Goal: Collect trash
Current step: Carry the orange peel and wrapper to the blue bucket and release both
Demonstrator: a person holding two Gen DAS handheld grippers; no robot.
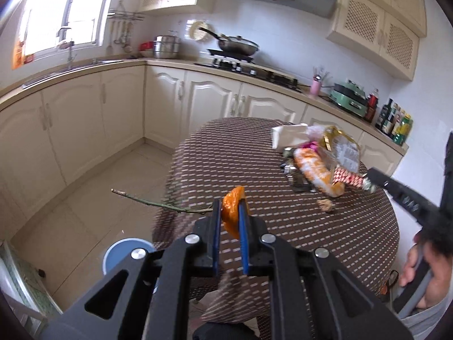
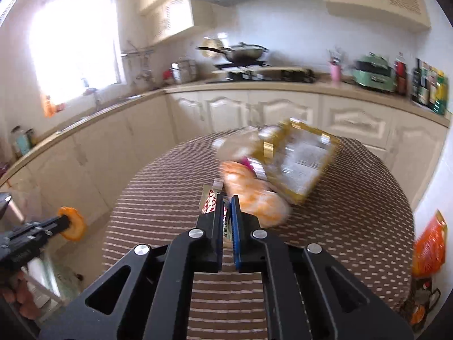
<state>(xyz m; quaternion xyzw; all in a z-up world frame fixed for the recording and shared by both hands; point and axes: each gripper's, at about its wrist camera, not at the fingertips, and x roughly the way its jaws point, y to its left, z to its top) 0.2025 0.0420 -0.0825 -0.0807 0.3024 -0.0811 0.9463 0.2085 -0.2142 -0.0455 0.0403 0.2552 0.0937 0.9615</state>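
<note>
Left gripper is clamped on a curled orange peel, held past the brown patterned round table; it's light and floppy, so pinch mid-rind. Right gripper is nipping a red-white crinkly wrapper at its edge, w/ a slippery wrapper pile just behind.

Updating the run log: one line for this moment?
left hand-held gripper: shut on orange peel | right hand-held gripper: shut on red-and-white wrapper | brown patterned round table: trash remains
</note>
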